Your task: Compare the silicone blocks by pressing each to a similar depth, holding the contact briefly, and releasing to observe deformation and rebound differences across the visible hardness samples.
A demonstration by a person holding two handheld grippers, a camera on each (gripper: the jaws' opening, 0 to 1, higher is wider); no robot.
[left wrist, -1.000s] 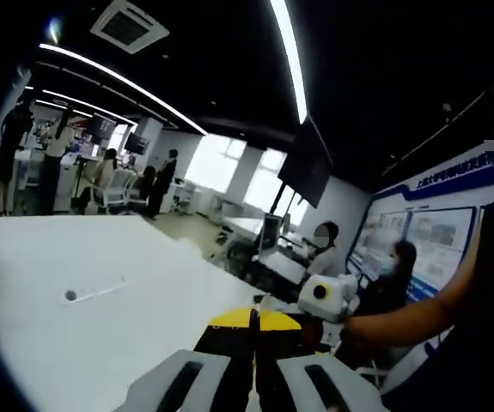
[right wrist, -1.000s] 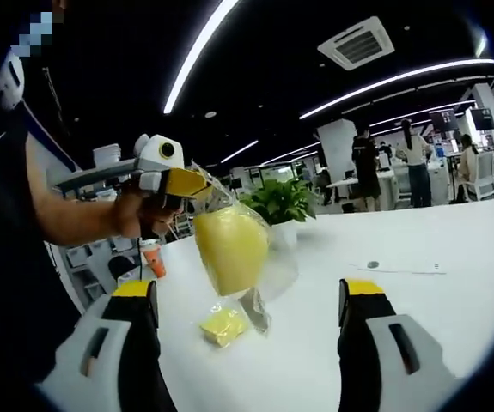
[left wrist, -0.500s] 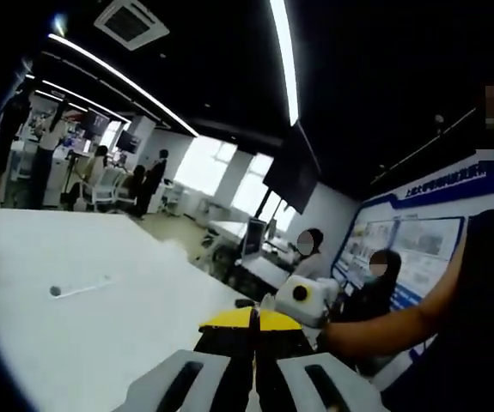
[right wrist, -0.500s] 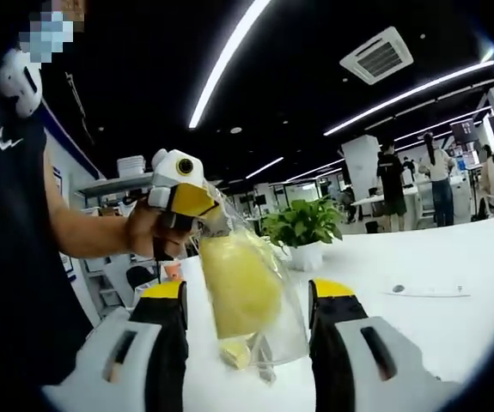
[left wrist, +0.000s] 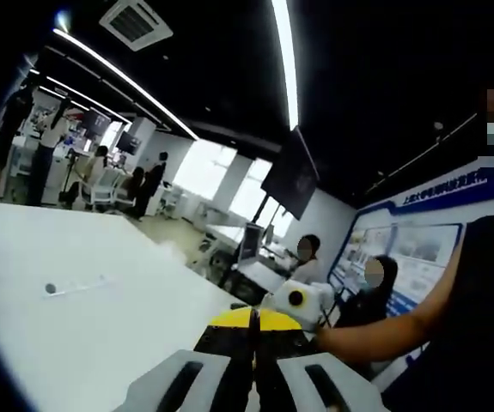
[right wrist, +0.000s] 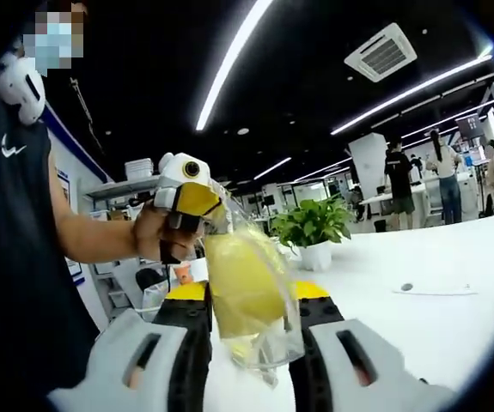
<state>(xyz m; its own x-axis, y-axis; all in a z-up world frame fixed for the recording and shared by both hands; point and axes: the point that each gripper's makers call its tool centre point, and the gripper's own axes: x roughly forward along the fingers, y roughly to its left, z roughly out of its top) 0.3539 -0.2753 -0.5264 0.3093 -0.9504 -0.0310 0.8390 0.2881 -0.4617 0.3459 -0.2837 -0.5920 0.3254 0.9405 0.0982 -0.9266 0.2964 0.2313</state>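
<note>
In the right gripper view, the left gripper (right wrist: pixel 197 199) hangs in the air above the white table (right wrist: pixel 436 326), its yellow-tipped jaws pinched together on the top edge of a clear plastic bag (right wrist: pixel 268 330). The bag holds a yellow silicone block (right wrist: pixel 242 283) (a smaller yellow piece sits at the bag's bottom). The right gripper (right wrist: pixel 248 296) has its two jaws clamped against either side of the bag, squeezing the block. A potted plant (right wrist: pixel 311 227) stands behind on the table. In the left gripper view, the left gripper's (left wrist: pixel 253 319) jaws meet with no gap.
</note>
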